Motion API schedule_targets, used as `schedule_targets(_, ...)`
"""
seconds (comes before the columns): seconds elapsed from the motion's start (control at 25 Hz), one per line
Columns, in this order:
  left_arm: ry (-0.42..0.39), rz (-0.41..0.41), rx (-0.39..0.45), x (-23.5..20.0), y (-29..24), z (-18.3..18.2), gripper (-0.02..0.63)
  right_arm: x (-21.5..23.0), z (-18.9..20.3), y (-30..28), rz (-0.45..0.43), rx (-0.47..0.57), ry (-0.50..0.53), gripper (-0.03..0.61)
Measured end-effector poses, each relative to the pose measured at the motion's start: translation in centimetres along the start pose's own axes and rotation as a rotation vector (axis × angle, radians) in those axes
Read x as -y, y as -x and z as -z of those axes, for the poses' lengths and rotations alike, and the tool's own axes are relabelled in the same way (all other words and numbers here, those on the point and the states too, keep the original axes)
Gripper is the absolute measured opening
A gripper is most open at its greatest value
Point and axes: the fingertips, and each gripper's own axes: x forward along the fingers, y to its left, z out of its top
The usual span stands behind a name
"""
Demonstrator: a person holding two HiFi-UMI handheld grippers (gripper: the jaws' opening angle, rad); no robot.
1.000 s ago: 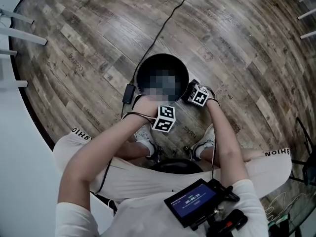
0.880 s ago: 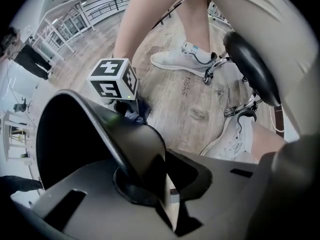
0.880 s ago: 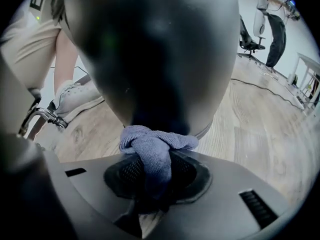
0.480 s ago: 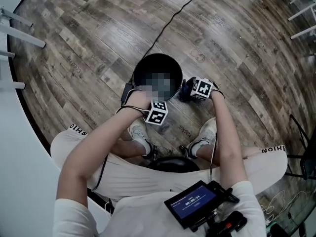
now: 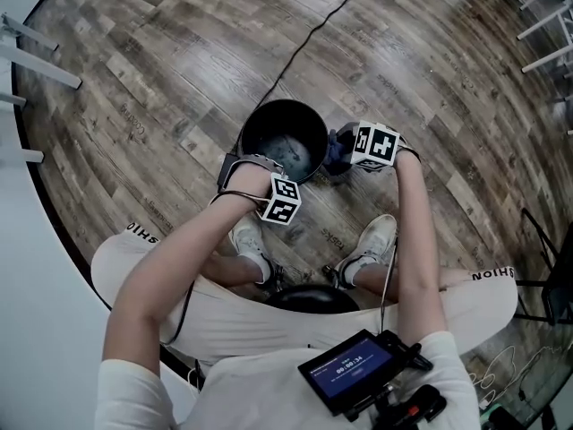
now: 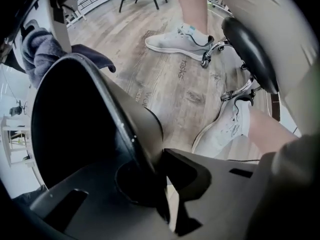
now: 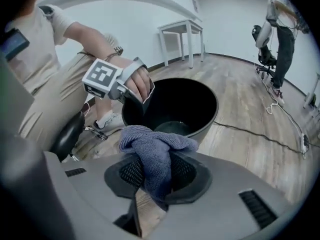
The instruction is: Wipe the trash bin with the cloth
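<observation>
The left tool (image 6: 161,166) is clamped on the bin (image 6: 142,119). The near rim is pinched between its jaws, which have just been closing onto it, one jaw inside the wall and one outside. In the head view this tool (image 5: 260,170) is seen pointing straight down at the lower left of the rim, just below the frame's centre.

The right tool (image 7: 156,179) is clenched on the cloth (image 7: 156,146), a blue-grey bundle bunched up over the jaw tips at the lower middle of its view. In the head view the right tool (image 5: 347,150) and the cloth (image 5: 337,150) are held just right of the bin (image 5: 283,103), outside its rim. Whether the cloth touches the wall cannot be told.

The bin is black, round and upright on the wood floor (image 5: 161,52), and only a glossy dark bottom is shown inside it. A black cable (image 5: 309,34) is laid from the bin's upper left side to the top of the frame. Two white shoes (image 5: 380,231) are set on the floor just below the bin.
</observation>
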Motion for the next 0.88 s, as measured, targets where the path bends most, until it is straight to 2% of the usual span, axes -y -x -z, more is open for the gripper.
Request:
schedule_targets(0.16,0.038,0.004,0.003,-0.2,0.1,-0.5,0.046,0.8,2.2,-2.9,-0.004,-0.029,-0.002,0.103)
schedule_targets(0.4,0.083,0.011,0.0,-0.7,0.1,-1.1,0.044,1.3,7.7,-10.5,-0.033,-0.133,0.001,0.103)
schedule_targets(0.56,0.089,0.013,0.003,-0.8,0.1,-1.2,0.043,1.6,10.5,-15.6,-0.002,-0.146,0.003,0.103)
schedule_targets(0.76,0.09,0.016,0.014,-0.7,0.2,-1.2,0.043,1.5,12.6,-18.8,0.083,-0.082,-0.141,0.103)
schedule_targets(0.88,0.096,0.021,0.01,-0.6,0.1,-1.1,0.044,1.5,12.3,-18.8,0.095,-0.083,-0.172,0.103)
